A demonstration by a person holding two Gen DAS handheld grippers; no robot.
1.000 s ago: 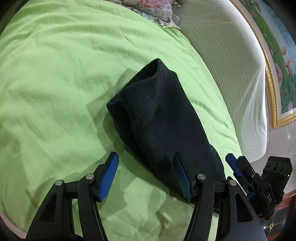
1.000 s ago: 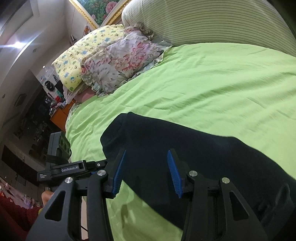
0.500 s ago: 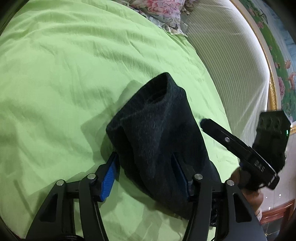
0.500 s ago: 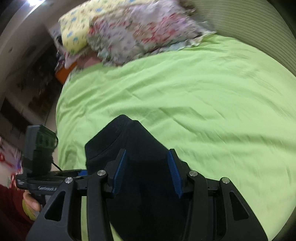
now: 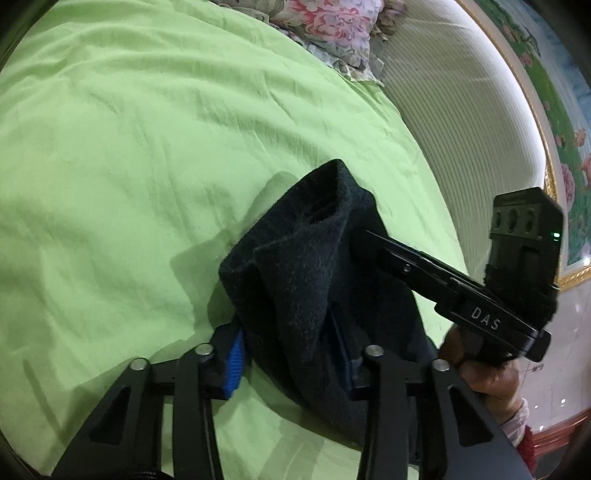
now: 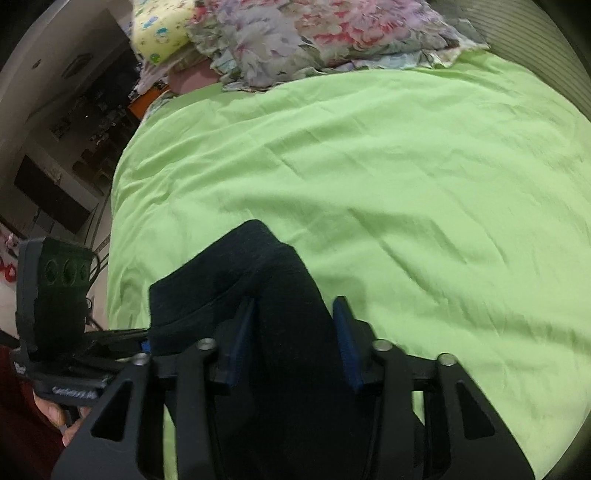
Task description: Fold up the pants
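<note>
The dark folded pants (image 5: 295, 273) lie bunched on the green bedsheet (image 5: 129, 166). My left gripper (image 5: 291, 350) is shut on the near end of the bundle, cloth packed between its blue pads (image 5: 234, 356). My right gripper (image 6: 293, 332) is shut on the pants (image 6: 266, 280) too; the fabric fills the gap between its fingers. The right gripper (image 5: 461, 299) also shows in the left wrist view, reaching into the bundle from the right. The left gripper's body (image 6: 55, 306) shows at the left of the right wrist view.
Floral pillows (image 6: 314, 33) and a yellow pillow (image 6: 162, 26) lie at the head of the bed. A striped white headboard (image 5: 461, 122) runs along the right. The sheet (image 6: 406, 166) spreads wide beyond the pants. The bed edge drops to the floor at left (image 6: 107, 229).
Both grippers have closed from open onto the pants. The bundle has lifted and bunched up, and the right gripper has swung in beside the left one.
</note>
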